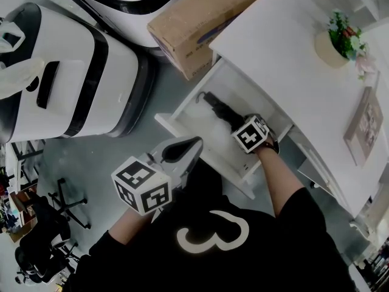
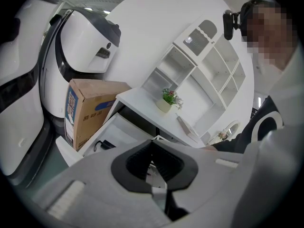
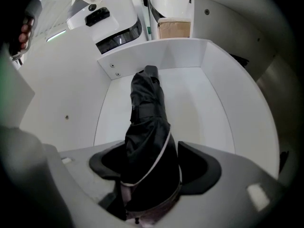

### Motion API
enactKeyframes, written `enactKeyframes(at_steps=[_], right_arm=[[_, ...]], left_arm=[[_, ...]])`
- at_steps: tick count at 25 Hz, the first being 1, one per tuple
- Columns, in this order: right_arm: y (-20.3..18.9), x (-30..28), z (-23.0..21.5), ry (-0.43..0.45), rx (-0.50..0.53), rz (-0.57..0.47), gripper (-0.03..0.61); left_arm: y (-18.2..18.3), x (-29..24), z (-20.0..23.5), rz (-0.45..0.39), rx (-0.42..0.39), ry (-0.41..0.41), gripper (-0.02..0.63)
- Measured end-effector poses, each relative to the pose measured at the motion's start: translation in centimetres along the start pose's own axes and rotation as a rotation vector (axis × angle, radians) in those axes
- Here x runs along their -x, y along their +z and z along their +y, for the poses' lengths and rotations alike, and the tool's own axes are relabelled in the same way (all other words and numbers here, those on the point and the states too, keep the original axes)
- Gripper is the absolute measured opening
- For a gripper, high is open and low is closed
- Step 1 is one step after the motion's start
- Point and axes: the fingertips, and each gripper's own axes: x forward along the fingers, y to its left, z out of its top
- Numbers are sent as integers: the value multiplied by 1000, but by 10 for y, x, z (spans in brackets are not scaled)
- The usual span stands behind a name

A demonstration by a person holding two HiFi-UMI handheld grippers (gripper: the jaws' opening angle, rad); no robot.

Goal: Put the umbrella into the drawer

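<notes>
Umbrella [image 3: 147,122], black and folded, lies inside an open white drawer [image 1: 176,119] pulled out from under a white surface [image 1: 285,66]. A thin loop shows at the umbrella's far end.

Right gripper [image 3: 153,159] reaches steeply down into the drawer. Its 2 jaws are spread wide on either side of the umbrella's near end. The grip is released and the pads are not squeezing the fabric.

Left gripper [image 2: 153,145] hangs outside the drawer, near its front panel. It is clenched, tips together, with nothing between them.

1 cardboard box [image 1: 200,17] stands just beside the drawer. 1 potted plant [image 1: 340,38] and 1 flat book [image 1: 364,123] sit on the surface, well apart from the drawer. Large white machines with black trim stand on the grey floor beyond the box.
</notes>
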Motion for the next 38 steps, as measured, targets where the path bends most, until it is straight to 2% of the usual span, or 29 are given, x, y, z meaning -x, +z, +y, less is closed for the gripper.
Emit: enactKeyframes(at_steps=[5, 9, 11, 14, 17, 19, 22, 25, 29, 31, 33, 35, 38], right_arm=[[-1, 13, 2, -11, -35, -34, 368], [-2, 38, 0, -34, -62, -72, 374], [-1, 57, 2, -25, -122, -140, 374], [12, 99, 9, -14, -180, -297, 374], [13, 147, 22, -46, -159, -388, 373], [11, 184, 29, -79, -159, -462, 352], [14, 253, 43, -75, -229, -654, 191], [10, 321, 66, -42, -308, -845, 144], [1, 399, 102, -7, -295, -1049, 48], [-7, 430, 128, 39, -251, -1103, 42], [-17, 458, 157, 65, -185, -1134, 2], [-26, 481, 180, 69, -128, -1159, 2], [-43, 504, 201, 54, -106, -1185, 2]], left_arm=[[-3, 3, -7, 2, -6, -12, 8], [-3, 3, -19, -3, -24, -31, 8], [-1, 7, -28, -15, -38, -38, 8], [1, 15, -43, -36, -62, -47, 8], [1, 26, -62, -51, -83, -60, 8], [2, 33, -78, -62, -104, -74, 8], [6, 45, -103, -86, -148, -91, 7], [10, 62, -131, -121, -186, -102, 8], [19, 78, -171, -170, -256, -141, 8], [20, 86, -195, -189, -283, -169, 8], [18, 98, -221, -204, -308, -200, 8], [18, 112, -245, -221, -338, -228, 8], [19, 132, -272, -248, -373, -253, 8]])
